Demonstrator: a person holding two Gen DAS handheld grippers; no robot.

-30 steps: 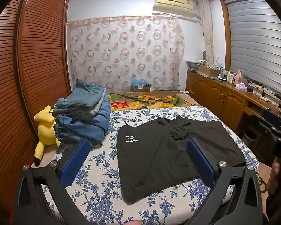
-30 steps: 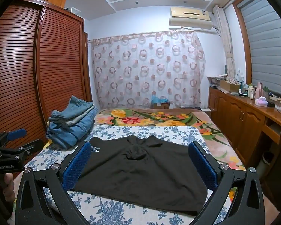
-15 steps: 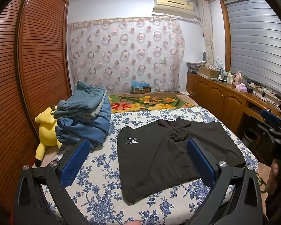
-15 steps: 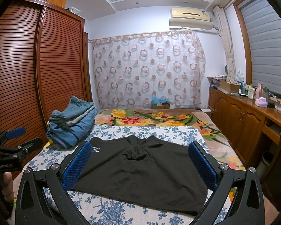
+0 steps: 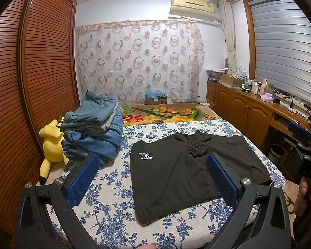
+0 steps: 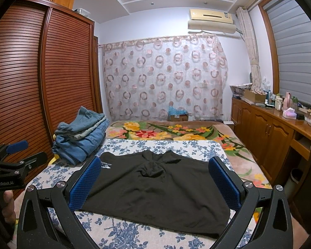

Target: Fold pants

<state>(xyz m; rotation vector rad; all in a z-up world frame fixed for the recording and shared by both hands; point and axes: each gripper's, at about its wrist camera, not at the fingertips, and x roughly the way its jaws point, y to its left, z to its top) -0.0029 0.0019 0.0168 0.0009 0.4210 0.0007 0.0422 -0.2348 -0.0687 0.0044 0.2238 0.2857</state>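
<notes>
A bedroom: louvred wooden wardrobe doors, a ring-patterned curtain at the far wall, and a bed (image 5: 105,186) under a blue-flowered white sheet. Taking the black pants (image 5: 176,170) as the mark: to their left a yellow plush toy (image 5: 51,141) leans at the bed's edge, then a stack of folded jeans (image 5: 93,132) in stiff blue denim sits just beside the pants' left leg. The pants themselves lie spread flat in the middle of the bed, legs fanned apart towards the near edge, the fabric thin, matte and limp, bunched into a knot of wrinkles at the crotch, with a small white logo near the left corner. To their right runs a wooden counter (image 5: 259,103) crowded with bottles.

Compared with a second ago almost nothing has shifted; the left view has only drifted a touch, and the cloth lies as it did. So I judge folding has not started.

The left claw (image 5: 151,178) hovers above the pants' near left leg, fingers wide apart and empty. The right claw (image 6: 155,180) hangs over the near hem, likewise spread and holding nothing.
</notes>
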